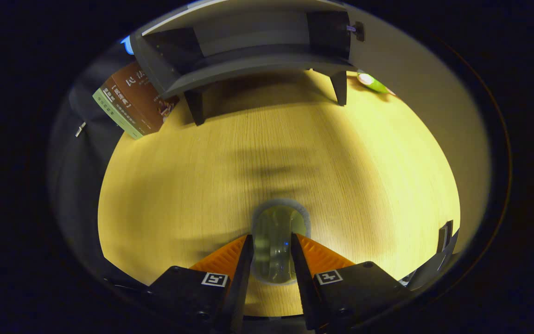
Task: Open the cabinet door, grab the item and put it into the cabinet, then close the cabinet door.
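The gripper (pixel 272 253) is seen with its two fingers (pixel 244 264) closed in on a small clear jar (pixel 274 243) — each finger pressed against a flank of it, so the jar is pinched between them just above the wooden tabletop (pixel 295 153). The jar looks like glass or hard clear plastic: rigid, smooth, rounded, probably light but slippery, and breakable if dropped. A grip across the widest part of the body is judged soundest, with firm pressure and no jerks. The tabletop is pale wood with fine straight grain and a matte finish. Farther off, a grey cabinet (pixel 248 51) on short legs is found with its door (pixel 329 35) swung open — the shelf inside dark. A book (pixel 130 104) leans beside its left leg; a small green object (pixel 372 82) lies to its right.
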`<state>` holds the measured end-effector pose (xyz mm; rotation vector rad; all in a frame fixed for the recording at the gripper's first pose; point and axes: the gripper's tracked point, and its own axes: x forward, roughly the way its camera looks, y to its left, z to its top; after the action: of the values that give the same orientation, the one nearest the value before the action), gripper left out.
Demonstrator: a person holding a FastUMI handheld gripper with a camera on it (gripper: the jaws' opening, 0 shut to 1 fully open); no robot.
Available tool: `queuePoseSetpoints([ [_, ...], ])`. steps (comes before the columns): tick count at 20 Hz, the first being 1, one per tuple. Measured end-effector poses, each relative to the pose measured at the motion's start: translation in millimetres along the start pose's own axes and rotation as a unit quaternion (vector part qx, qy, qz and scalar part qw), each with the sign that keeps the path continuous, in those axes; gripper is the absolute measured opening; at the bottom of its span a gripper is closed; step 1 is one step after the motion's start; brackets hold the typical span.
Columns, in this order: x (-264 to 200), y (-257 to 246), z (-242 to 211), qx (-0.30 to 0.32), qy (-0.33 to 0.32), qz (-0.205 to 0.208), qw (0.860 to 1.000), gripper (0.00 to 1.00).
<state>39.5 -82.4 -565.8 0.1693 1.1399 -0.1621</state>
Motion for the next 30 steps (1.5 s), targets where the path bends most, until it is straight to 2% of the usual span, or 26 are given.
queuePoseSetpoints([
  [8, 6, -6, -6, -0.012, 0.021, -0.023, 0.999, 0.54],
  [9, 9, -6, 2, -0.01, 0.008, -0.026, 1.0, 0.54],
  [10, 4, -9, -2, -0.016, 0.022, -0.032, 0.999, 0.21],
  [15, 3, -12, -5, -0.029, 0.03, -0.034, 0.999, 0.21],
  [20, -5, -10, 5, -0.006, 0.015, -0.034, 0.999, 0.2],
  [25, -47, -4, 35, 0.011, -0.036, -0.036, 0.999, 0.2],
  [30, -102, 18, 85, 0.009, -0.123, -0.037, 0.992, 0.2],
])
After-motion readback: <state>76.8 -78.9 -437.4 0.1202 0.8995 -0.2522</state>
